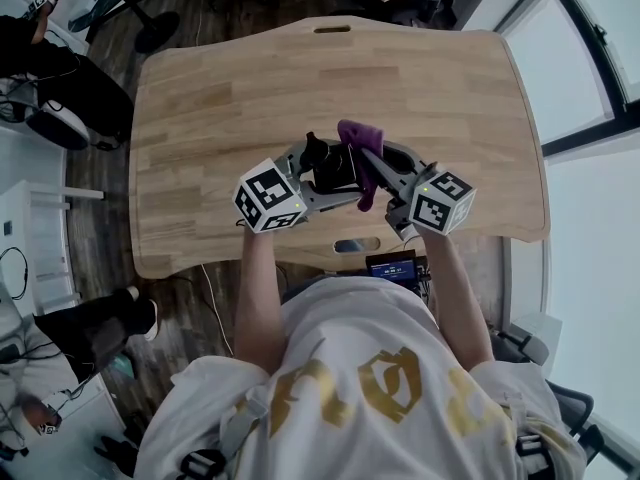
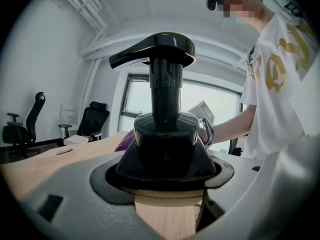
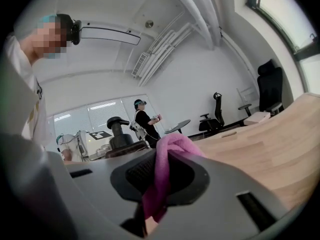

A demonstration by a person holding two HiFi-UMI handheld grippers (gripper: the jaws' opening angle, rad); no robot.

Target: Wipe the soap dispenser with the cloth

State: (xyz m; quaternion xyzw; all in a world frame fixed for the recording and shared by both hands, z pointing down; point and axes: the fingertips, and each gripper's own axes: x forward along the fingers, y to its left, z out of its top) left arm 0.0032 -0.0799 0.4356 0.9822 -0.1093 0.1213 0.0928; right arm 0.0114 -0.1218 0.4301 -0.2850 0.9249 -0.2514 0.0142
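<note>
The left tool [image 2: 165, 184] is clenched on the body of the black soap dispenser [image 2: 162, 134], over the near part of the wooden counter [image 1: 250, 78]. The right tool [image 3: 161, 179] pinches the purple cloth [image 3: 172, 146]. Press the cloth flat against the dispenser and wipe with steady strokes.

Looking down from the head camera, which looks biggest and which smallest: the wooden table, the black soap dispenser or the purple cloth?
1. Wooden table: by far the largest.
2. Black soap dispenser and purple cloth: these look much alike in size in this view. Both are partly covered, so I won't rank one above the other.
</note>
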